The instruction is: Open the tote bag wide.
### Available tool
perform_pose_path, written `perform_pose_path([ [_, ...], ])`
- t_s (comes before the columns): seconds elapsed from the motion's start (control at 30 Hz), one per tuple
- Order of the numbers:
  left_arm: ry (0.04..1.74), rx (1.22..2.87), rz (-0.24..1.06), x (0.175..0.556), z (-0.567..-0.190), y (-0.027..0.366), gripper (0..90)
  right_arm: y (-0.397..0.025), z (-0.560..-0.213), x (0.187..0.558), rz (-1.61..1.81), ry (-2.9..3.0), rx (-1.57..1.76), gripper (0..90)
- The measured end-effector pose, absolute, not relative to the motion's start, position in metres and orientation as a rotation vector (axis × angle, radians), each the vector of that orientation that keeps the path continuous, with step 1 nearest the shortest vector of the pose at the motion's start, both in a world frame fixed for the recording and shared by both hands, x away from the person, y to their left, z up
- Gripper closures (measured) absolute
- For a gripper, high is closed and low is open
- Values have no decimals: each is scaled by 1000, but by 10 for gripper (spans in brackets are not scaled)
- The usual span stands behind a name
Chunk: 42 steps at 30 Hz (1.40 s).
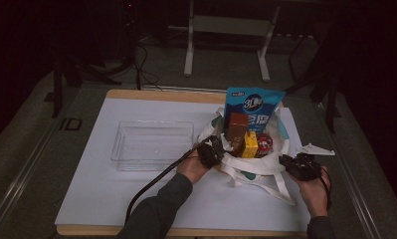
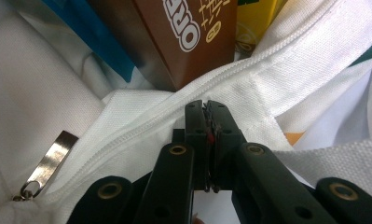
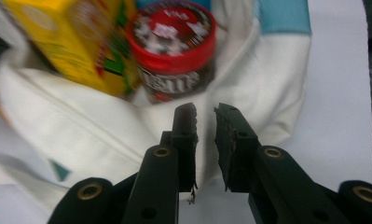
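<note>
Fingers on my left gripper (image 2: 207, 105) are pressing together with almost no gap, and I am seeing their tips lying against the zipper edge of the white bag (image 2: 286, 79); I cannot tell whether any cloth is caught between them. Just beyond those tips a brown box (image 2: 188, 37) is standing inside the bag, with a yellow box (image 2: 256, 18) beside it to the right and a strip of blue packet (image 2: 99, 44) to the left. Down to the left of the fingers a metal zipper pull (image 2: 51, 161) is lying on the cloth.

On my right gripper (image 3: 205, 114) the fingers are standing apart with a clear gap between them, and they are holding nothing. Right ahead of them the bag's cloth (image 3: 95, 135) is rising as a soft wall. Past that wall a red-lidded tub (image 3: 174, 44) is sitting inside, and a yellow box (image 3: 76, 42) is leaning just to its left, blurred.

From above, I am watching the left gripper (image 1: 212, 151) resting at the bag's (image 1: 250, 167) near left rim, and the right gripper (image 1: 299, 164) sitting just outside its right side. A tall blue packet (image 1: 253, 107) is standing at the far side of the bag. A clear plastic tray (image 1: 151, 142) is lying on the white table (image 1: 86, 189), well to the left of the left gripper.
</note>
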<state>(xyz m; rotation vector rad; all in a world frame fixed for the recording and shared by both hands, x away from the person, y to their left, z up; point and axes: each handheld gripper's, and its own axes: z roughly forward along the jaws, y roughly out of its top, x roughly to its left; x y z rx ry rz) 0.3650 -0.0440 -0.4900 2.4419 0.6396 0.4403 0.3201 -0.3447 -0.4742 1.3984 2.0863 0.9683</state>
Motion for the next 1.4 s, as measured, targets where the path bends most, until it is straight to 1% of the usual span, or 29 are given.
perform_pose_path([
  [0.13,638,2439,426,365,-490,-44,891,-332,-466,311,1050,2131,1326,833],
  [0.2,641,2435,422,365,-490,-43,892,-321,-469,309,1042,2172,1283,841],
  [0.27,644,2428,418,365,-490,-43,893,-312,-477,309,1014,2205,1266,867],
  [0.4,647,2413,390,365,-491,-40,892,-297,-495,312,1010,2274,1241,876],
  [0.43,647,2413,390,365,-491,-40,892,-297,-495,312,1010,2274,1241,876],
  [0.47,648,2406,377,365,-490,-39,892,-292,-503,315,994,2281,1240,883],
  [0.73,643,2356,332,364,-483,-34,882,-289,-520,323,992,2273,1264,889],
  [1.0,627,2285,266,364,-470,-24,779,-285,-529,322,984,2228,1264,886],
  [1.2,621,2253,240,364,-465,-19,734,-285,-531,320,985,2222,1247,886],
  [1.23,617,2242,232,365,-463,-18,706,-284,-531,319,982,2214,1235,886],
  [1.4,622,2210,222,365,-458,-13,671,-281,-533,316,955,2202,1201,887],
])
